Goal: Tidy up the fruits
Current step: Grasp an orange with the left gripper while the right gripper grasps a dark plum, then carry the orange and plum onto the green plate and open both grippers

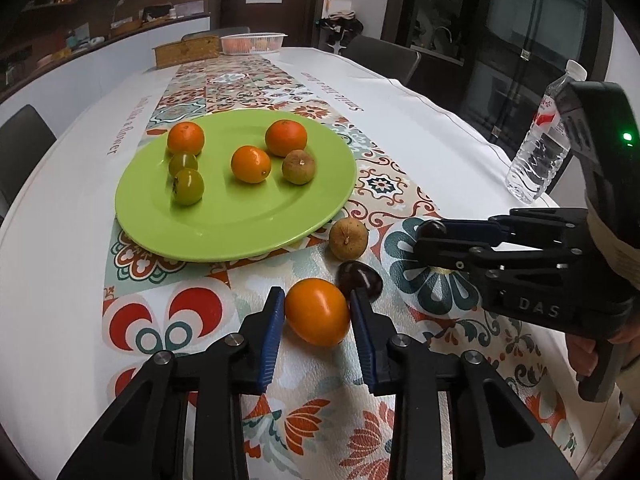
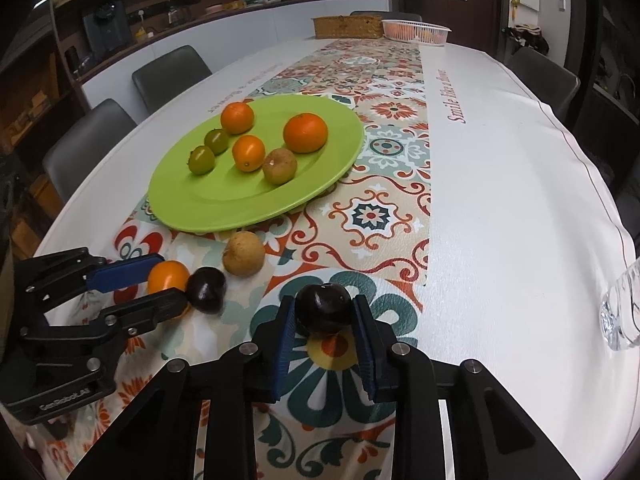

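The left gripper (image 1: 318,312) has its blue pads on either side of an orange fruit (image 1: 317,311) on the tablecloth (image 1: 440,128); both pads look pressed to its skin, so it is clamped on it, the fruit resting on the cloth or just off it. The right gripper (image 2: 324,312) grips a dark plum (image 2: 325,307) the same way, low over the big teal flower print.

Just beyond the left gripper's right finger lies a second plum (image 1: 359,276), touching or nearly touching the orange fruit. A little further on, a brown fruit (image 1: 348,238) sits on the cloth just beside the near rim of the green plate (image 1: 224,232).

On the plate lie six fruits: two tangerines (image 1: 286,138) at the back, a smaller orange fruit in the middle, another brown fruit just to its right, and two green tomatoes (image 1: 187,186) touching each other on the left.

A water bottle (image 1: 540,148) stands near the table's right edge, well apart from the fruit. At the far end sit a wicker box (image 1: 187,51) and a white basket (image 1: 253,43), side by side
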`<action>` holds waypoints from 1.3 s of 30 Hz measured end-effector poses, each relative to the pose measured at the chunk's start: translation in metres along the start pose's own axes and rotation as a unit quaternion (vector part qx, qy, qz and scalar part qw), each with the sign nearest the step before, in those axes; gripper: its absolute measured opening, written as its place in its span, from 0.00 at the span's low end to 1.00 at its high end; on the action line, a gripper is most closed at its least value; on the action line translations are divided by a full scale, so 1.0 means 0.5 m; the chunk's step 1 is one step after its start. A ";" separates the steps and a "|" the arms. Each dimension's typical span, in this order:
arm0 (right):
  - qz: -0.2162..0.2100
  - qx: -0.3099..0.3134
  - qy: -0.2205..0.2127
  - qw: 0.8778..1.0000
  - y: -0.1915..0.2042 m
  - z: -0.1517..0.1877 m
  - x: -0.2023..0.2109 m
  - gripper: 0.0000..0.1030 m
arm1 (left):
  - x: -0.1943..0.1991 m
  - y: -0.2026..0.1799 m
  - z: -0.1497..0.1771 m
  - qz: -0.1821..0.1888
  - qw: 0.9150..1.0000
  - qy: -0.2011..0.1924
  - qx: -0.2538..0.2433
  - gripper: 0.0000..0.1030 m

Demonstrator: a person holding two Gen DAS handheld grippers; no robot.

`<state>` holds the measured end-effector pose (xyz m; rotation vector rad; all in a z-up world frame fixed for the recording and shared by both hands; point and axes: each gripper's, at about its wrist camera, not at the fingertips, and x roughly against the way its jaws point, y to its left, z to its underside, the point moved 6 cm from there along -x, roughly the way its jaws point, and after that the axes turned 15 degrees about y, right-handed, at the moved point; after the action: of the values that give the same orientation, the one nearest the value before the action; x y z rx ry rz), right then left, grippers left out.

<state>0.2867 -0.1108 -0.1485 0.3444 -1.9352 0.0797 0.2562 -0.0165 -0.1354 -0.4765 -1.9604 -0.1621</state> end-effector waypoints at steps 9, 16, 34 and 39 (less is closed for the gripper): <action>-0.007 0.017 -0.025 1.000 0.030 0.013 0.051 0.28 | 0.054 -0.005 0.007 -0.011 1.000 -0.027 0.011 0.32; -0.011 0.028 -0.054 0.998 0.051 0.014 0.106 0.28 | 0.112 -0.014 0.010 -0.017 0.998 -0.060 0.018 0.32; -0.024 0.041 -0.136 0.990 0.087 -0.032 0.227 0.28 | 0.239 -0.017 -0.045 -0.038 0.989 -0.144 0.019 0.32; -0.024 0.045 -0.152 0.987 0.092 -0.060 0.245 0.28 | 0.257 -0.014 -0.074 -0.045 0.986 -0.160 0.016 0.32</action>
<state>0.2588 -0.0851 -0.0201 0.4857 -2.2283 0.0868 0.2386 -0.0020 -0.0033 -0.4136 -2.2976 -0.1162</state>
